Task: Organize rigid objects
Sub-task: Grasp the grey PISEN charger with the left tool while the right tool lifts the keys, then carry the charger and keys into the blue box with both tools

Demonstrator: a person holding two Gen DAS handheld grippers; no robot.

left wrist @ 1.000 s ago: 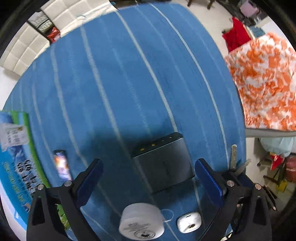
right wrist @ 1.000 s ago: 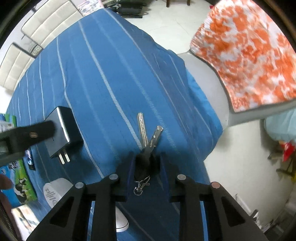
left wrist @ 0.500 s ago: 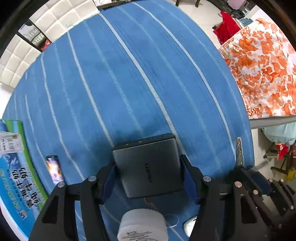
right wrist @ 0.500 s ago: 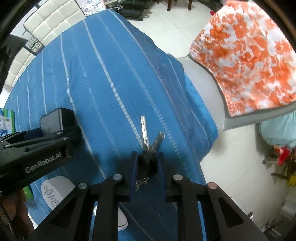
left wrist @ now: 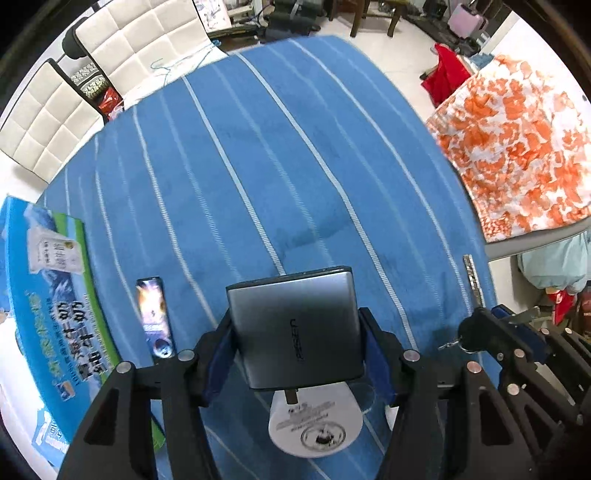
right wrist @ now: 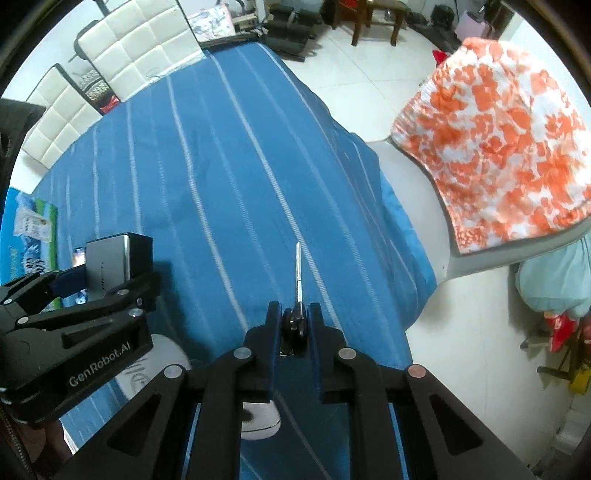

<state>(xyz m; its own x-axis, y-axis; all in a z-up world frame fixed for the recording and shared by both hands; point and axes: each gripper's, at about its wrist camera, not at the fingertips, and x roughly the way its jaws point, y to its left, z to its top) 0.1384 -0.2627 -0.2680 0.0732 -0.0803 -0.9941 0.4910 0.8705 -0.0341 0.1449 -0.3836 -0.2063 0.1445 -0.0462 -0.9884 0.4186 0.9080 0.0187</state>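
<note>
- Premises: a lived-in home room, not a commercial or laboratory space.
- Beneath the tool: a counter under a blue striped cloth, of the domestic tablecloth sort.
- Beyond the counter's far edge: white padded dining chairs pushed close against it.
- To the right of the tool: an orange-and-white floral cover draped over a grey piece of furniture.
- Floor: pale glossy tiles, with wooden chair legs and assorted household clutter at the far side.
- Far right: red fabric and a light-blue bundle, consistent with domestic storage.
</note>
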